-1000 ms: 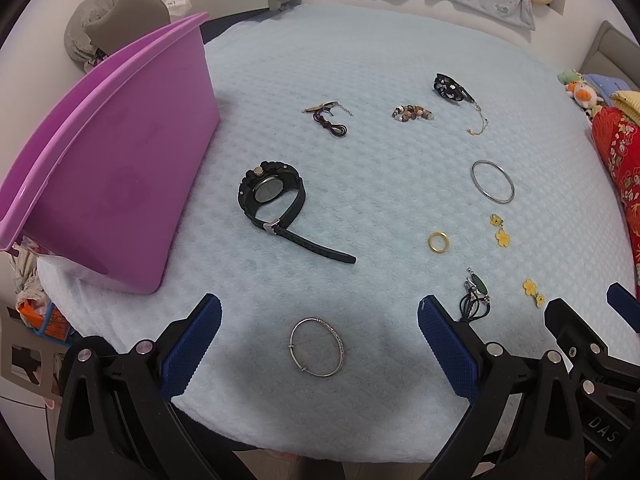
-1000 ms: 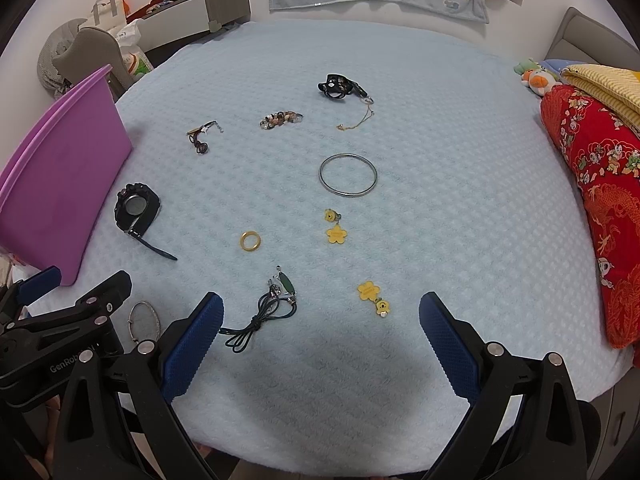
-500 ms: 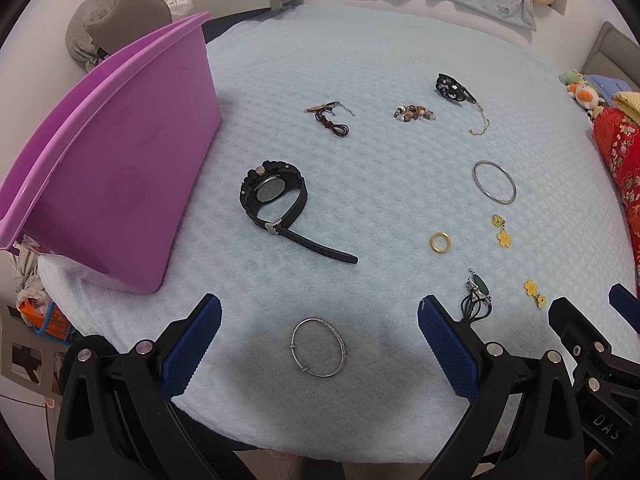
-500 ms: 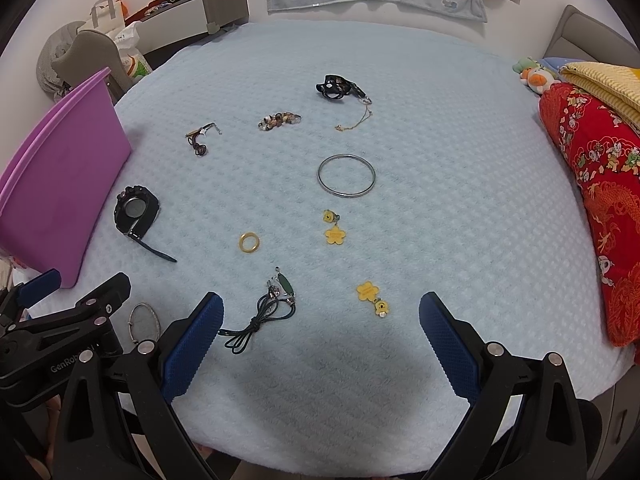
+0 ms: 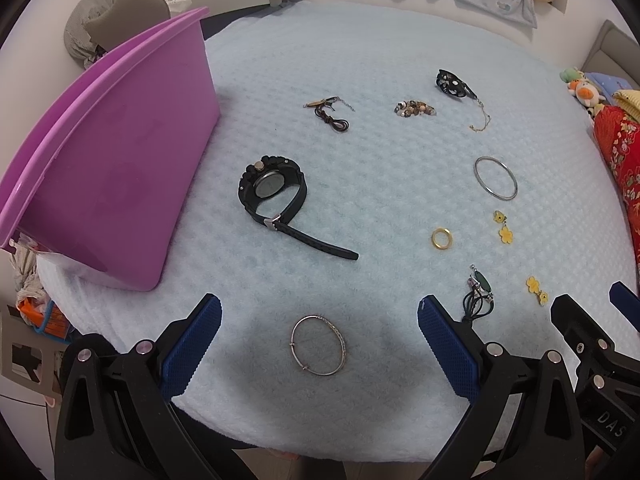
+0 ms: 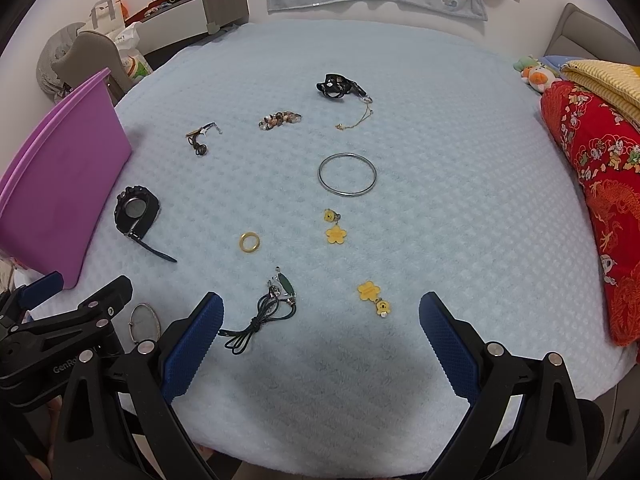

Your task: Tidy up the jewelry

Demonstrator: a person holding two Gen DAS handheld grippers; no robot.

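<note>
Jewelry lies spread on a light blue blanket. In the left wrist view my left gripper (image 5: pixel 318 344) is open and empty, its jaws either side of a thin silver bangle (image 5: pixel 319 345). A black watch (image 5: pixel 272 196) lies beyond it, next to a purple tub (image 5: pixel 108 168). In the right wrist view my right gripper (image 6: pixel 320 344) is open and empty above the blanket's near edge. A green pendant on a black cord (image 6: pixel 268 304), two yellow flower earrings (image 6: pixel 374 298) (image 6: pixel 335 226), a gold ring (image 6: pixel 250 242) and a large silver bangle (image 6: pixel 347 175) lie ahead of it.
Farther back lie a brown cord bracelet (image 6: pixel 199 139), a beaded bracelet (image 6: pixel 279 119) and a black piece with a gold chain (image 6: pixel 340 88). A red patterned quilt (image 6: pixel 600 184) borders the right side. A grey cabinet (image 6: pixel 200 16) and bags stand behind.
Both grippers have stayed open and nearly still. The views have shifted only slightly; nothing on the blanket has moved.
</note>
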